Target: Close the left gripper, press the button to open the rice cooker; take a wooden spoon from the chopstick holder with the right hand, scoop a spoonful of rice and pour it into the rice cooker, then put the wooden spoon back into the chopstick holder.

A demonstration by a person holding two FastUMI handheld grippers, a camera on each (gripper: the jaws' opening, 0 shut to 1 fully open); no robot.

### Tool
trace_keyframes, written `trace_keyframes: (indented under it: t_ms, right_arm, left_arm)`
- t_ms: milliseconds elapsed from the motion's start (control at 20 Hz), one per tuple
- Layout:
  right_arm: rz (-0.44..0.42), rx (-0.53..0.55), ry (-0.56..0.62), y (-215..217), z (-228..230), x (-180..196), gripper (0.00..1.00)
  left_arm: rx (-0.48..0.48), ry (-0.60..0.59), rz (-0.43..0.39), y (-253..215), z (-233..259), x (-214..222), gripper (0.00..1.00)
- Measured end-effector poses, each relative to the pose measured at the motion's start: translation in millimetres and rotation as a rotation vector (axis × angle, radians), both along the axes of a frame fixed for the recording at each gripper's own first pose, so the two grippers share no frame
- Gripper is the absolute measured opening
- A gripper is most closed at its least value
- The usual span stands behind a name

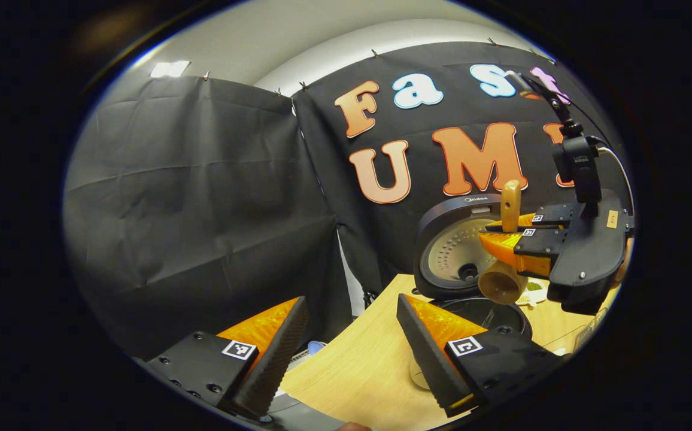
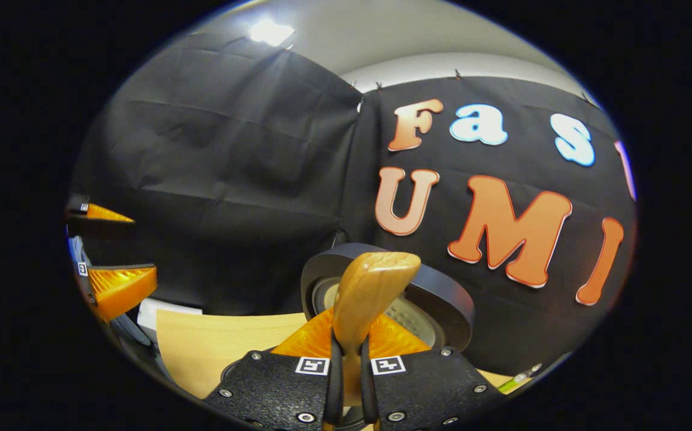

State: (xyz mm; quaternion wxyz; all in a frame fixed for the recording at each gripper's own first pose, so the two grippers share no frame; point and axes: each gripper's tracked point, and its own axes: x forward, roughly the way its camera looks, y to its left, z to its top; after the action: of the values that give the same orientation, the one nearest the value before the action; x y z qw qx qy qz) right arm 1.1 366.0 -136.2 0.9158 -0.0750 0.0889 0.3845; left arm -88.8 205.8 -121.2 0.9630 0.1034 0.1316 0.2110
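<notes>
A: Left gripper (image 1: pixel 346 353)?
B: Jaws spread, empty, this side of the black round rice cooker (image 1: pixel 472 251).
A: Right gripper (image 2: pixel 346 383)?
B: Jaws pinching the tan wooden spoon (image 2: pixel 367 299), handle upright, bowl directly above the cooker's open pot.

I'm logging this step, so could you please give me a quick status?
Left tongs open, idle. Right tongs shut on wooden spoon, bowl above open rice cooker. Nothing in the way.
</notes>
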Motion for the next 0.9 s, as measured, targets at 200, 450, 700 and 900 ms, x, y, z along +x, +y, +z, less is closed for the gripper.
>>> trace_keyframes:
  t_ms: [200, 450, 700, 900]
  right_arm:
    - [0.0, 0.028, 0.009, -7.1, 5.7, -1.4, 0.12]
    - [-0.082, 0.145, 0.165, -35.4, 8.9, 9.6, 0.12]
    - [-0.24, 0.309, 0.39, -109.9, 1.5, 13.1, 0.11]
    - [-0.404, 0.377, 0.484, -191.7, -12.1, 10.0, 0.12]
  left_arm:
    - [0.02, -0.01, -0.006, -2.6, 7.1, -2.9, 0.94]
    - [0.01, -0.009, -0.008, -6.9, 9.1, -6.5, 0.94]
    - [-0.004, -0.001, -0.048, -31.8, 3.6, 4.5, 0.94]
    - [-0.026, 0.019, -0.116, -66.4, -4.6, 17.9, 0.94]
